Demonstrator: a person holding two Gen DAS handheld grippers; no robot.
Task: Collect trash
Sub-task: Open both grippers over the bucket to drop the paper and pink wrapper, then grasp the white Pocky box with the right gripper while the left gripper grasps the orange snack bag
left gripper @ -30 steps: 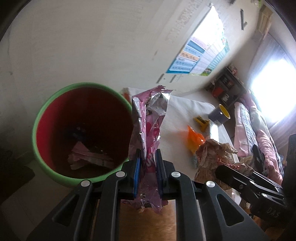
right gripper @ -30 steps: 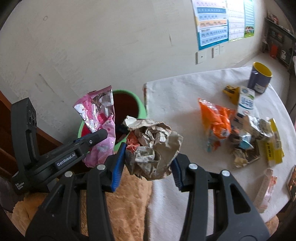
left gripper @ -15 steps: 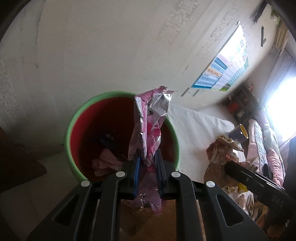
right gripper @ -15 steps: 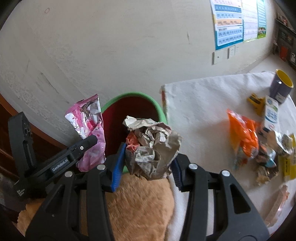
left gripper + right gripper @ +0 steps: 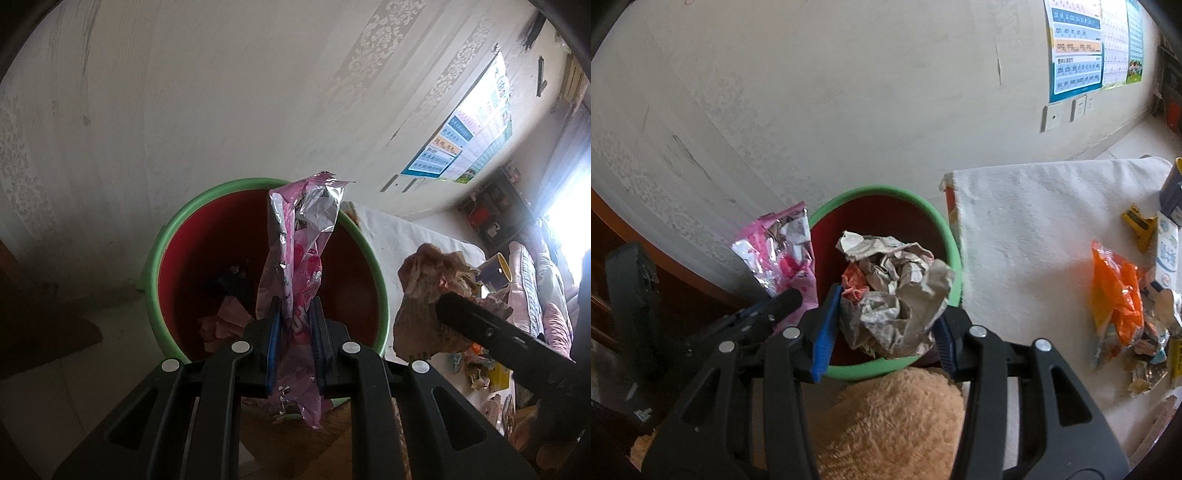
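Tilting downward over bin [image 5: 380, 295]: left gripper [image 5: 294, 321], right gripper [image 5: 884, 328].

Pinyin syllables such as "an, en, in" on the wall poster [image 5: 1075, 55].

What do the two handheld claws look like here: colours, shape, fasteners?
Both match. The left claw and right claw each have two black plastic fingers with triangular cut-outs, round silver fasteners at the joints, and blue ribbed pads on the inner faces. No cables, sleeves or readable markings show.
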